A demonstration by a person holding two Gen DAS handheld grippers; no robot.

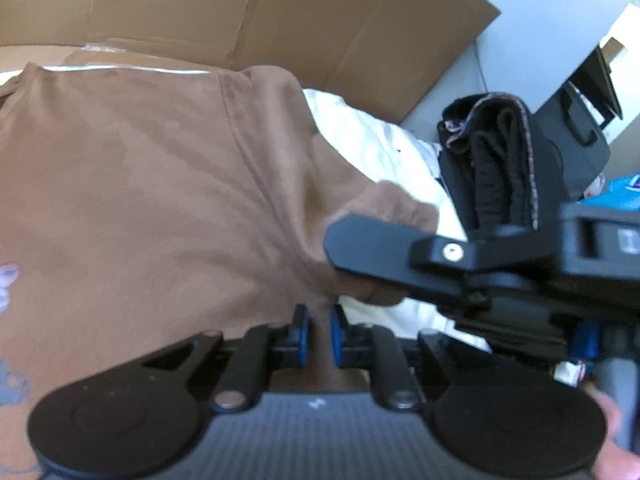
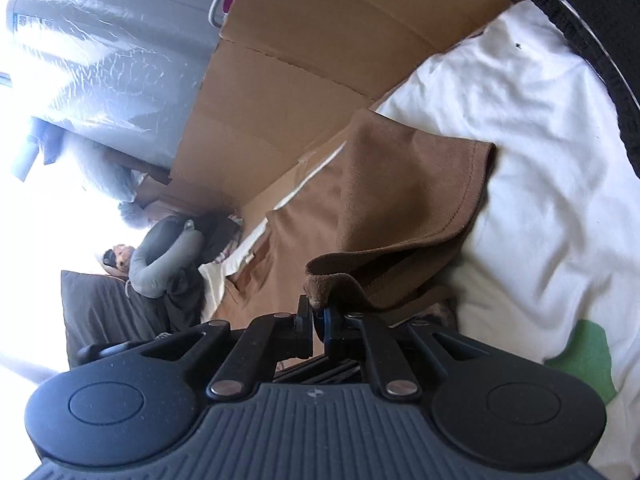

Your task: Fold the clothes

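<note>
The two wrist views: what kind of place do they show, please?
Probably a bedroom in a home, perhaps mid-move. A brown shirt lies on white bedding, flattened cardboard stands behind it, and a grey pillow lies nearby.

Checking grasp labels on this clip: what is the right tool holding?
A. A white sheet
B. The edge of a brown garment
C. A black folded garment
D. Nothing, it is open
B: in the right wrist view the right tool has its blue pads pinched on a bunched edge of the brown garment, which lies over the white sheet.
</note>
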